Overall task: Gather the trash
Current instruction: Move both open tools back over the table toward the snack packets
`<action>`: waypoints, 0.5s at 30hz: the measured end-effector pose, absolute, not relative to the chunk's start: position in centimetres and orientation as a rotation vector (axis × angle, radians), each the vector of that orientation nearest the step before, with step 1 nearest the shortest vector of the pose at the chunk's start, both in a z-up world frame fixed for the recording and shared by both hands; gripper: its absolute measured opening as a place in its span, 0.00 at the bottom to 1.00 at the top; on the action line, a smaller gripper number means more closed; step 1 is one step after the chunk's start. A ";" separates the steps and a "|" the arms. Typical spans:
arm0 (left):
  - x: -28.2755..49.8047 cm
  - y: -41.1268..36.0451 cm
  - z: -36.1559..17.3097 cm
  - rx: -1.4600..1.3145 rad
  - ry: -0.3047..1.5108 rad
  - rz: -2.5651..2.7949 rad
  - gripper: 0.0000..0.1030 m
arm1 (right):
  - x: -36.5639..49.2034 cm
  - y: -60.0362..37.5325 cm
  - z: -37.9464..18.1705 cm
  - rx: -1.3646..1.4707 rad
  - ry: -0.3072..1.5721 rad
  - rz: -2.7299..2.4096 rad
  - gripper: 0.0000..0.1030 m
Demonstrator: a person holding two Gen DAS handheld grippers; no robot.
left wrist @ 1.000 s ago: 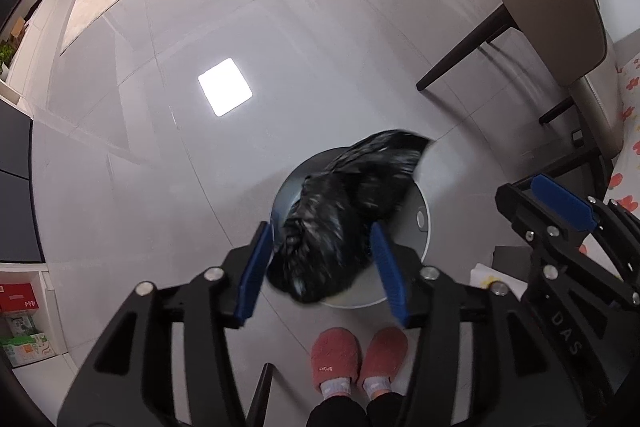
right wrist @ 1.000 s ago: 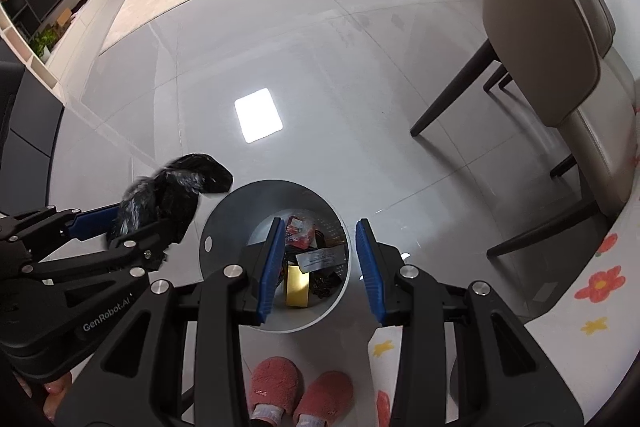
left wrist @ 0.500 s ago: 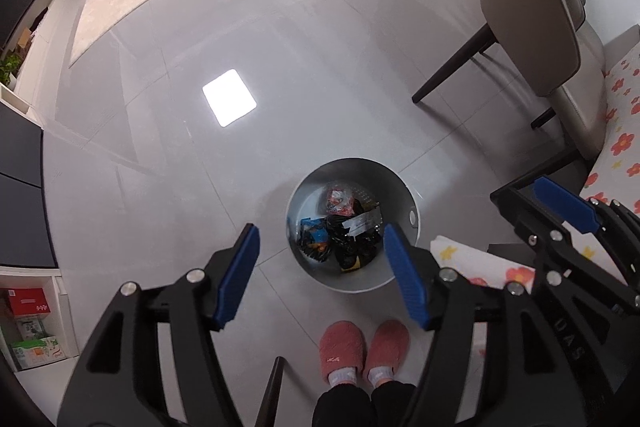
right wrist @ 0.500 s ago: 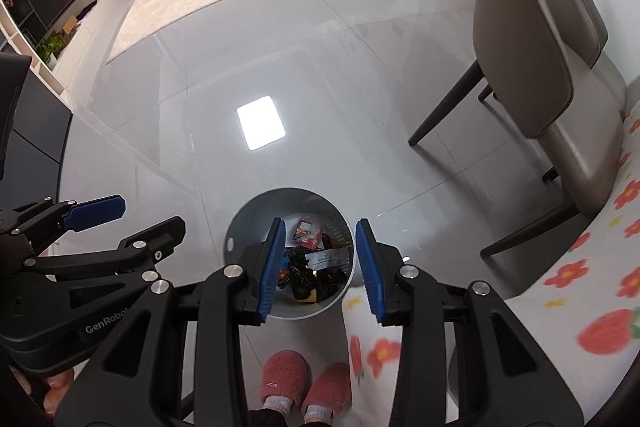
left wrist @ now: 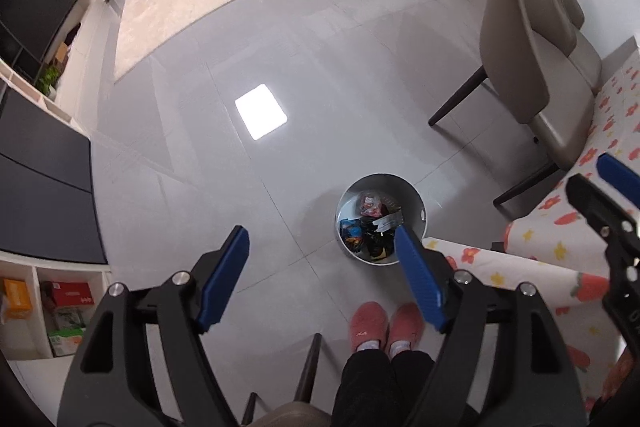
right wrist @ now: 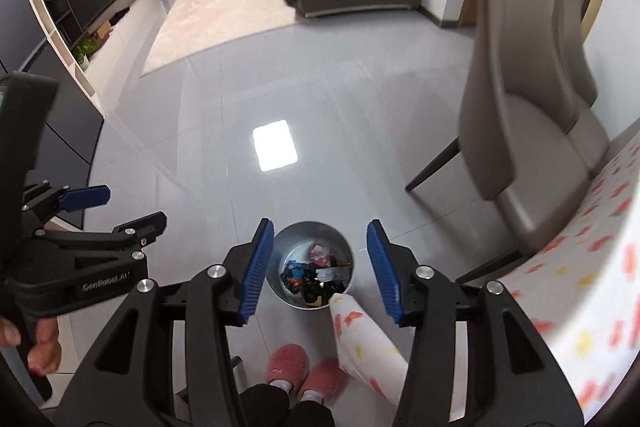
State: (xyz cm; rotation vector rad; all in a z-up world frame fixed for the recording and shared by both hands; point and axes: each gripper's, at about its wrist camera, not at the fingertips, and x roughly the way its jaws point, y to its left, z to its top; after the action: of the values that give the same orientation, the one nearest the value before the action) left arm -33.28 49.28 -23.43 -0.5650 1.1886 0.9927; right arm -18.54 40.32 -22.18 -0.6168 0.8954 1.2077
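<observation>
Now that both tools have risen, the bin (left wrist: 381,219) looks smaller.

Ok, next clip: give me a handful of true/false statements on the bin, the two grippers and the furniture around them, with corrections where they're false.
1. The round white metal bin holds wrappers and other trash. True.
2. The left gripper grips a black plastic bag. False: its blue fingers stand apart with nothing between them; the jaws have just been opening.
3. The right gripper is empty. True: its jaws, also just opening, frame the bin far below.
4. The bin lies tipped on its side. False: it stands upright on the grey tiled floor.
5. A beige upholstered chair stands by the flower-print tablecloth. True.
6. The person wears blue shoes. False: pink slippers.
</observation>
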 end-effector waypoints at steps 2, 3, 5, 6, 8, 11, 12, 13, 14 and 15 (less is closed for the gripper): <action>-32.6 48.5 -21.3 -0.546 1.174 0.965 0.73 | -17.9 38.8 -20.0 -0.599 0.879 1.173 0.47; -32.1 48.1 -20.4 -0.534 1.167 0.942 0.73 | -17.3 37.9 -19.1 -0.579 0.880 1.151 0.47; -30.8 47.2 -18.6 -0.509 1.149 0.880 0.73 | -15.8 35.8 -17.2 -0.523 0.884 1.087 0.47; -30.0 46.6 -17.8 -0.489 1.137 0.848 0.73 | -15.0 34.6 -16.4 -0.499 0.884 1.046 0.47; -28.1 45.2 -16.3 -0.434 1.119 0.776 0.73 | -13.5 32.0 -15.1 -0.456 0.879 0.959 0.47; -24.3 42.9 -14.6 -0.346 1.093 0.661 0.73 | -11.1 27.6 -13.5 -0.383 0.892 0.818 0.47; -23.0 42.1 -14.3 -0.315 1.087 0.625 0.74 | -10.3 26.0 -13.2 -0.365 0.899 0.775 0.47; -22.0 41.2 -14.1 -0.285 1.082 0.593 0.74 | -9.4 24.1 -12.9 -0.341 0.907 0.719 0.47; -20.7 40.2 -13.9 -0.256 1.078 0.556 0.74 | -8.5 22.6 -12.5 -0.318 0.910 0.673 0.47; -19.4 39.3 -13.7 -0.238 1.075 0.522 0.74 | -7.7 20.8 -12.2 -0.295 0.912 0.630 0.47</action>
State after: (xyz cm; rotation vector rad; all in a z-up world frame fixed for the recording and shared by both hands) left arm -19.39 39.31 -13.69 -0.2375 1.0754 0.5223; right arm -7.73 20.84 -12.24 -0.2947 0.9119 0.6302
